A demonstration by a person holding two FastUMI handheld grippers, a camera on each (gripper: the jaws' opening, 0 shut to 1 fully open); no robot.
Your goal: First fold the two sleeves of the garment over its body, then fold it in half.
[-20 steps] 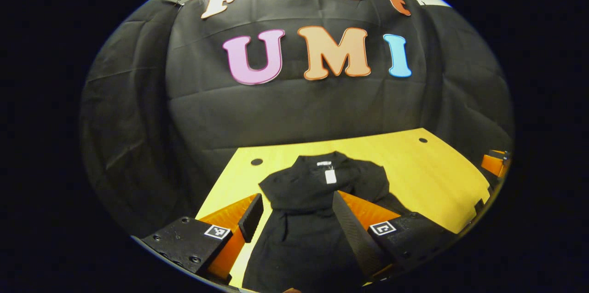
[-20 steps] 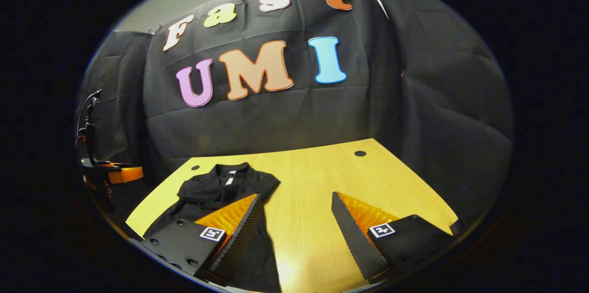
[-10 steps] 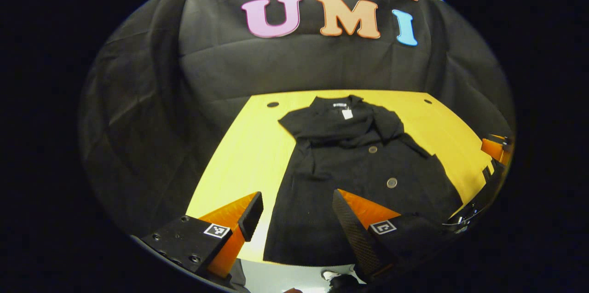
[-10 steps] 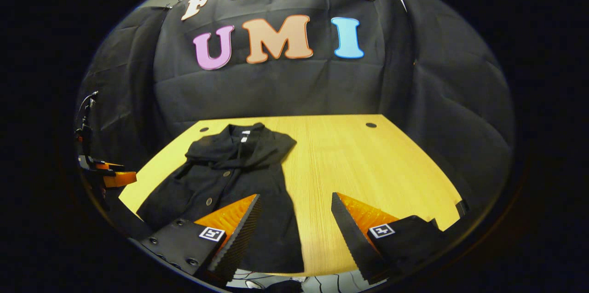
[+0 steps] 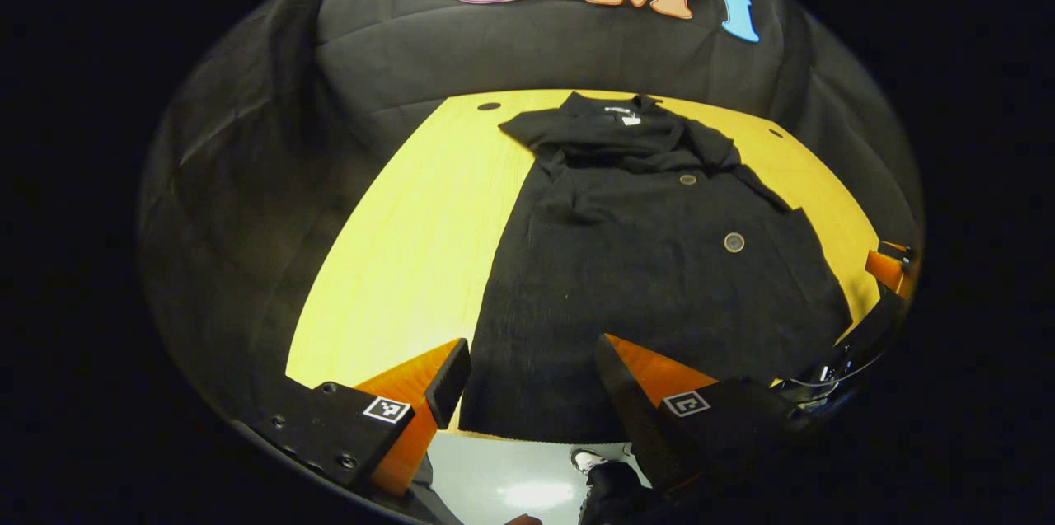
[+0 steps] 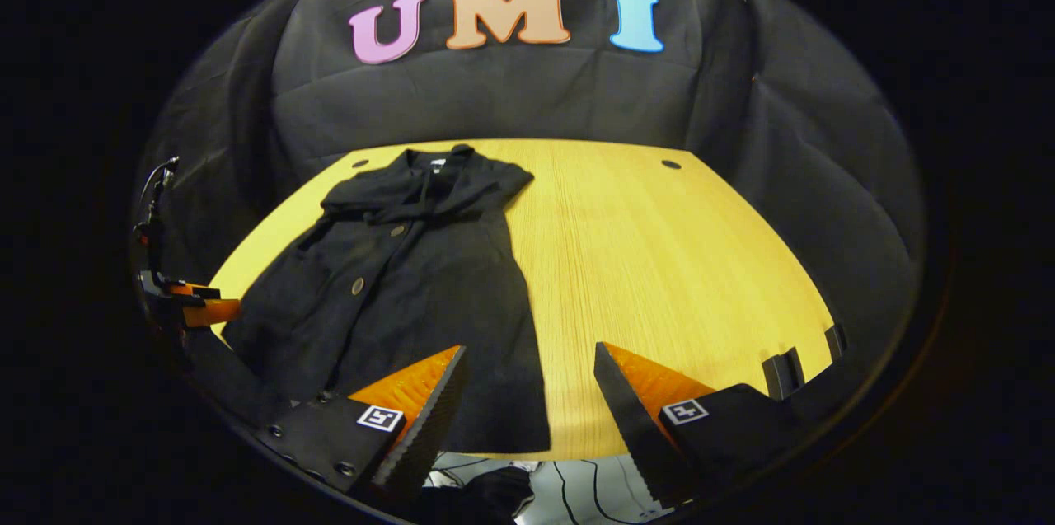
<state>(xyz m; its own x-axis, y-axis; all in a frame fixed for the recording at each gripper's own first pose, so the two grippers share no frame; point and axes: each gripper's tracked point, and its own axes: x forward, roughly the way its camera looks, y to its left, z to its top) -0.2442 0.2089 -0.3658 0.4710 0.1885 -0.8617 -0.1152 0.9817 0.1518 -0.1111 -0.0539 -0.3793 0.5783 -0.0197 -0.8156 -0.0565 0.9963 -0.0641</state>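
**Both claws spread above the near hem of the coat**

We hold the left claw (image 5: 527, 381) with its fingers spread and nothing between them; just ahead of it and slightly below lies the near hem of the black coat (image 5: 651, 261), which stretches away from the claw toward its collar at the far edge of the yellow table (image 5: 412, 245). The right claw (image 6: 527, 385) is likewise spread and empty; the coat (image 6: 412, 286) lies ahead of it and off to its left, with bare tabletop (image 6: 659, 261) straight ahead and to its right. In the right gripper view the other claw (image 6: 194, 307) shows far off to the left, beyond the coat's edge.

We judge that both sleeves already lie folded over the body, for none sticks out sideways, though the dark cloth hides their outlines. The step in hand would then be the half fold.

Possible faults from here:
- A claw closing on the top layer alone would lift the front panel and leave the back on the table
- Uneven grips at the two hem corners would skew the fold
- A fast lift could shake the tucked sleeves loose
- The hem lies at the table's near edge, so a low approach could push it off
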